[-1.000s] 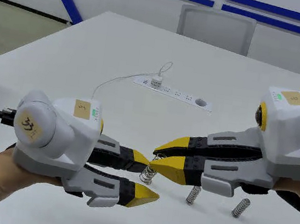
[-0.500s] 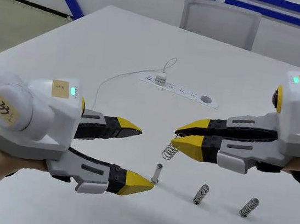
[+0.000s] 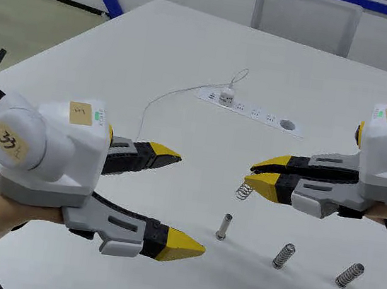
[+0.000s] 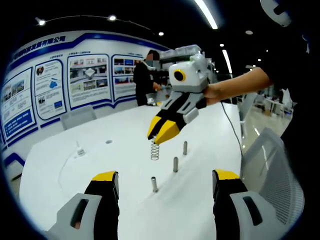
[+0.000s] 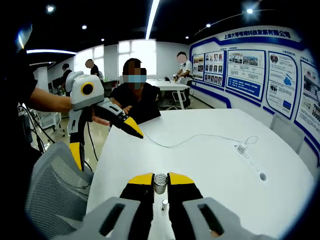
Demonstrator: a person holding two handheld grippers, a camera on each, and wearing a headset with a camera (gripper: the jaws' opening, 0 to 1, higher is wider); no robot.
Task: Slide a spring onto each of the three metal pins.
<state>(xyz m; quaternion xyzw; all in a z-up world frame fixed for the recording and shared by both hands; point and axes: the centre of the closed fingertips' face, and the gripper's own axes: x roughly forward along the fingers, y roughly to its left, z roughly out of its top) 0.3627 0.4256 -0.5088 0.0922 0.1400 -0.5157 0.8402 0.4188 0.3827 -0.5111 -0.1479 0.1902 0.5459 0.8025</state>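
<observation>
White table [image 3: 190, 58] — right gripper [image 3: 248, 176] pinches a spring [image 3: 243, 192] near the bare pin [image 3: 224, 227], left gripper [image 3: 191, 203] spread wide.

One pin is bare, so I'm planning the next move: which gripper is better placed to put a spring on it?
Right, most likely. The right gripper is shut on a spring, held just above the bare pin. The left gripper is open and holds nothing.
</observation>
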